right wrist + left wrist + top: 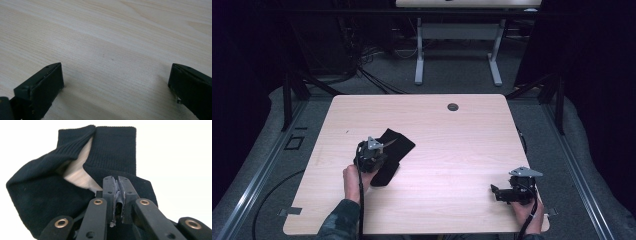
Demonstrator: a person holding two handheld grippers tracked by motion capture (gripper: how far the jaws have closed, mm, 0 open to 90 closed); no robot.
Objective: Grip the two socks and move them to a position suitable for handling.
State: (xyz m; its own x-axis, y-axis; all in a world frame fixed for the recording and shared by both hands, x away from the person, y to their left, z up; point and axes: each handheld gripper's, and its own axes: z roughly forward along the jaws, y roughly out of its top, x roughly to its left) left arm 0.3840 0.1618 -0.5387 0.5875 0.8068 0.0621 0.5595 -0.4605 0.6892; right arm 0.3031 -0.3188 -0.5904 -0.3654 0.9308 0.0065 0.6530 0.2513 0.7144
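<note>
left tongs (117, 185) – clamped on black sock (50, 195) | right tongs (115, 82) – apart, empty

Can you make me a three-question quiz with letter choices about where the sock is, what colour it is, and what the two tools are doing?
1. Where does the sock lie on the table?
A. at the far right corner
B. on the left part, by the left tool
C. over the round hole

2. What colour is the sock?
A. black
B. red
C. white

3. How do the right tool's jaws stand?
A. shut on the sock
B. shut on nothing
C. wide apart over bare wood

Answers:
1 B, since the high view shows the sock on the left part of the table at the left tool.
2 A, since the ribbed cloth looks black in the left gripper view.
3 C, since the right gripper view shows two jaws far apart with only wood between them; the left tool's jaws are shut, seemingly pinching the sock.
</note>
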